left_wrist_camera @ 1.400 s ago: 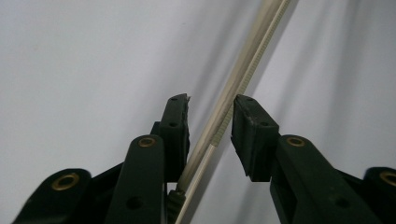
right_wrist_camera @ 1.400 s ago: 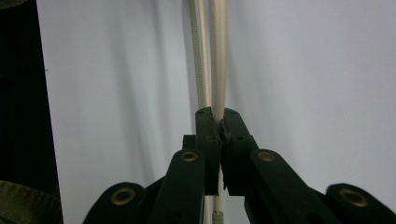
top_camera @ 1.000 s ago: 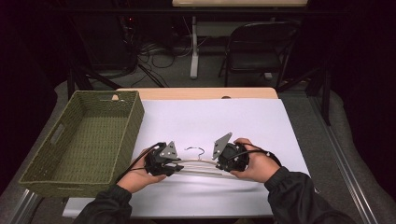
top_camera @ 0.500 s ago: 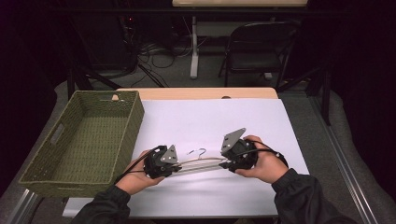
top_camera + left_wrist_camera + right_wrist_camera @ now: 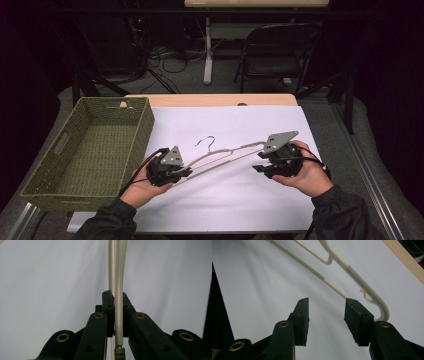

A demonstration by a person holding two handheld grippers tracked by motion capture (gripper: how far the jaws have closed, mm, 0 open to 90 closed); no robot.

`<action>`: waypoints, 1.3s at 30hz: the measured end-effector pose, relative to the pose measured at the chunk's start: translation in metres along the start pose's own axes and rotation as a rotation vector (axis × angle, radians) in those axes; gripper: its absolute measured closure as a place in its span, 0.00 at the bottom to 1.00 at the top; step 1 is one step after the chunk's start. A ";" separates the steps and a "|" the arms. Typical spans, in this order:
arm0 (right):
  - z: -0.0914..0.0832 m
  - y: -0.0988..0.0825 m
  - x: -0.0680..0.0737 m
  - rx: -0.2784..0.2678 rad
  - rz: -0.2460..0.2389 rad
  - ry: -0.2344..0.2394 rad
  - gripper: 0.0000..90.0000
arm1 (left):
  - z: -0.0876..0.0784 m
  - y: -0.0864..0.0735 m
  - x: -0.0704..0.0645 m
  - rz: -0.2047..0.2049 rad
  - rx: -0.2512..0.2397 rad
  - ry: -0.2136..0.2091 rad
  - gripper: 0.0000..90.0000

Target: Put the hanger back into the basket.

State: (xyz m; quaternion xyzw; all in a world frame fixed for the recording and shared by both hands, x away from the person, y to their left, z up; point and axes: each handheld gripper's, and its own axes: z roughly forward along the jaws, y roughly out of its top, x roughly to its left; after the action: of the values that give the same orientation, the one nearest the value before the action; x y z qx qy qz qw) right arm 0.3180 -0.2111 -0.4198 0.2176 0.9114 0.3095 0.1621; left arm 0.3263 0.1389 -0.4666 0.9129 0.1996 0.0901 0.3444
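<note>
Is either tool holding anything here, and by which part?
The left tool clamps the cream hanger at one end of its arms. The right tool is open.

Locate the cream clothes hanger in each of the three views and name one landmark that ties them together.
High view: the hanger runs across the middle, between the left gripper and the right gripper.
Left gripper view: its end stands upright at centre, clamped between the jaws.
Right gripper view: it slants across the top, ending beside the open jaws.
Shared landmark: the white table cover.
</note>
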 end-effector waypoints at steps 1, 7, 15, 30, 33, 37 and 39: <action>-0.001 -0.002 -0.002 -0.002 0.005 0.007 0.60 | -0.003 0.001 0.000 -0.018 -0.010 -0.008 0.97; -0.007 -0.010 -0.008 -0.015 0.035 -0.007 0.59 | -0.024 0.005 -0.001 -0.072 -0.010 0.003 0.97; -0.009 -0.018 -0.012 -0.007 0.058 -0.024 0.57 | -0.066 0.005 -0.001 -0.133 -0.026 0.047 0.97; -0.004 -0.024 -0.020 0.013 0.086 -0.040 0.57 | -0.157 -0.025 0.057 -0.187 -0.035 0.209 0.97; -0.003 -0.024 -0.022 0.029 0.086 -0.046 0.57 | -0.167 -0.037 0.071 -0.204 -0.045 0.233 0.97; 0.001 -0.026 -0.023 0.019 0.095 -0.041 0.56 | -0.179 -0.053 0.088 -0.225 -0.051 0.267 0.97; 0.002 -0.028 -0.023 0.033 0.104 -0.042 0.54 | -0.185 -0.061 0.096 -0.237 -0.052 0.281 0.97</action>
State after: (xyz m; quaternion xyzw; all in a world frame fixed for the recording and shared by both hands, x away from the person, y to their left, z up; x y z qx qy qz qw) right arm 0.3305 -0.2413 -0.4352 0.2735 0.9003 0.2977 0.1612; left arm 0.3384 0.3310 -0.3668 0.8522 0.3494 0.1808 0.3449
